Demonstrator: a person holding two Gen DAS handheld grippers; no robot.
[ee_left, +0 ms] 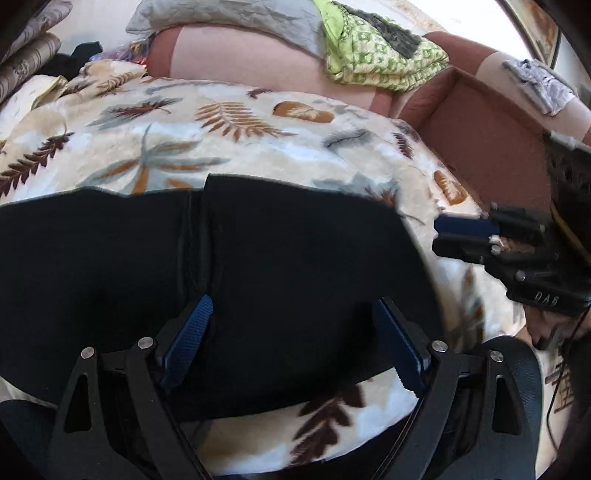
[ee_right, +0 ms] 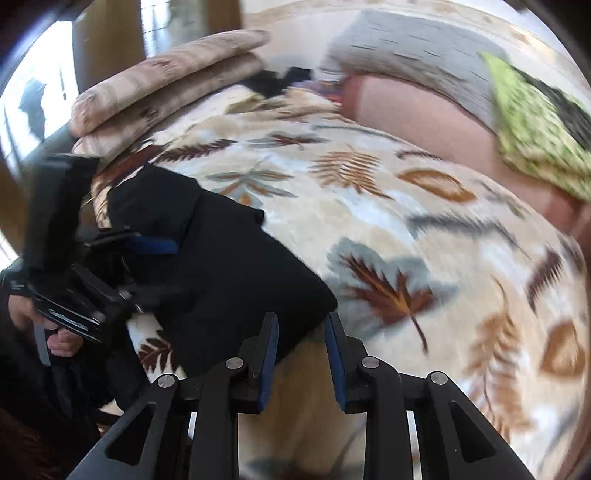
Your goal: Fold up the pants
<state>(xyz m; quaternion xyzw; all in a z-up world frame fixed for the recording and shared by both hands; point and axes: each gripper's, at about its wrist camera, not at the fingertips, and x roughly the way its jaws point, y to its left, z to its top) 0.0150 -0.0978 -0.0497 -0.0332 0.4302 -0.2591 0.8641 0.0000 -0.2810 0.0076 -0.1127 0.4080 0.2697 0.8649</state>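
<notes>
Black pants (ee_left: 258, 266) lie folded on a leaf-print blanket (ee_left: 221, 122). My left gripper (ee_left: 295, 325) is open wide, its blue pads (ee_left: 188, 339) just above the pants' near part. My right gripper (ee_left: 436, 236) shows at the right, off the pants' right edge, empty. In the right wrist view the right gripper (ee_right: 301, 332) is open with a narrow gap, at the pants' (ee_right: 229, 266) near corner, holding nothing. The left gripper (ee_right: 162, 247) shows at the left over the pants, with the hand that holds it.
A brown sofa back and armrest (ee_left: 480, 136) stand behind and to the right. A green patterned cloth (ee_left: 380, 55) and a grey cloth (ee_left: 229, 18) lie on the sofa back. Striped cushions (ee_right: 166, 77) are stacked at the far left.
</notes>
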